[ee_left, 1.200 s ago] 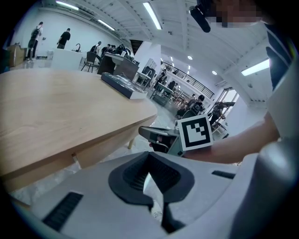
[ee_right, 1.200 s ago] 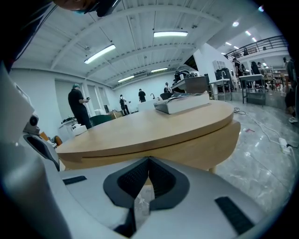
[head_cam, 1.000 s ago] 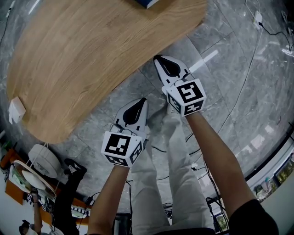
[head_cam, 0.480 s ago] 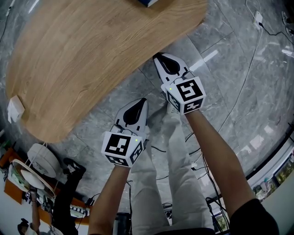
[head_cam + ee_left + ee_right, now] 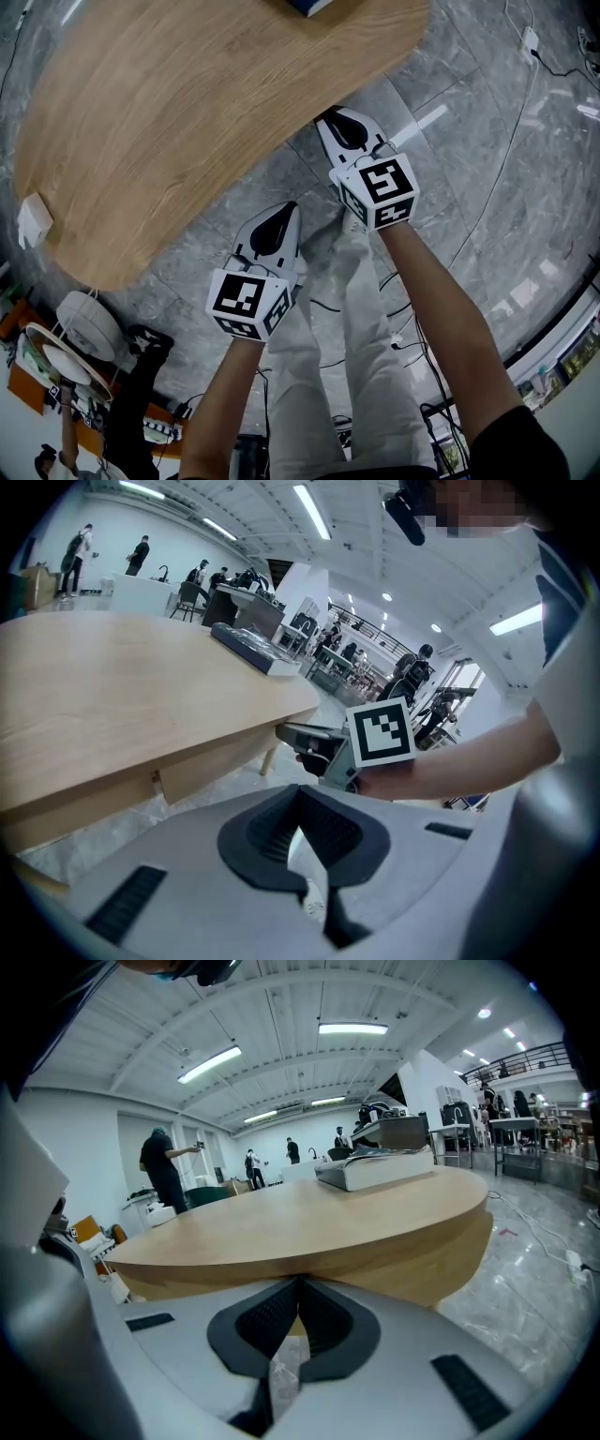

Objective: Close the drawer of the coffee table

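Presently we find the right gripper (image 5: 335,124) with its nose at the near edge of the table (image 5: 187,122), jaws together on nothing. The left gripper (image 5: 281,217) hangs nearer the person, over the floor (image 5: 487,187) and apart from the table. Its jaws are likewise together and empty, as its own view confirms.

In the left gripper view the drawer (image 5: 211,764) shows as a wooden front under the top, its long axis running along the table's near edge. It seems to stand a little proud of the frame to its left. The right gripper's tip sits at the right end of that front, though we cannot tell whether it touches. In the right gripper view, wood fills the space straight ahead of the closed tips.

We judge that the drawer lies directly on the far side of the right gripper, which is the nearer of the two. Closing therefore calls for a push away from the person, square to the front. A push at the end and not the middle may skew the drawer.
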A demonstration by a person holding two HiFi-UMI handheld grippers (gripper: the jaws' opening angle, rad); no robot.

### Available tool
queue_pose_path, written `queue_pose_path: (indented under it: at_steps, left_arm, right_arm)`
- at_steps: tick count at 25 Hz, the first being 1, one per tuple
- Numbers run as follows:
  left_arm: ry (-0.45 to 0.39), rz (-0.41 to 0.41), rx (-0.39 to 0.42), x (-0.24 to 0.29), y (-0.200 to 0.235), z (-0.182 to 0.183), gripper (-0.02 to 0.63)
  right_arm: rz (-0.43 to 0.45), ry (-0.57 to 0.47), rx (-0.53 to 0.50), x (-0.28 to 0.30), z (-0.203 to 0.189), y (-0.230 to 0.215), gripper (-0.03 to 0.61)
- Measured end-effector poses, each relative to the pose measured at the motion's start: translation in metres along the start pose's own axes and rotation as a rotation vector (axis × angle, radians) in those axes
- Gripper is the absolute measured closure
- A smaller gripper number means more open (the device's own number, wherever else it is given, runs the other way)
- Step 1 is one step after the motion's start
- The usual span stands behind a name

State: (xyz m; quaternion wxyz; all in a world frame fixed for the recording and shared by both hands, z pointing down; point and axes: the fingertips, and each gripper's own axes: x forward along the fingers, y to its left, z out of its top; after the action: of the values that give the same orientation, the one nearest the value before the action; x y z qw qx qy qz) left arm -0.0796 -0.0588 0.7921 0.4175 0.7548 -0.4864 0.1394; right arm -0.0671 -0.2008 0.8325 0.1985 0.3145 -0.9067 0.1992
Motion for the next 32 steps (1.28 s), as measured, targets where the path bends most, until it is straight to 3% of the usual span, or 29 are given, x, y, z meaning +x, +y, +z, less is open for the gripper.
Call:
queue_pose_path:
  at_steps: [18,32]
  left_arm:
    - [-0.038,0.007,0.024,-0.015,-0.030,0.050,0.614]
    - [-0.139,0.040,0.068,-0.056,-0.071,0.143,0.614]
  right_arm:
    - [-0.019,0.043,0.016,-0.065,0.031,-0.002,0.560]
    - [-0.009,-0.004,0.010,-0.148,0.124,0.021,0.560]
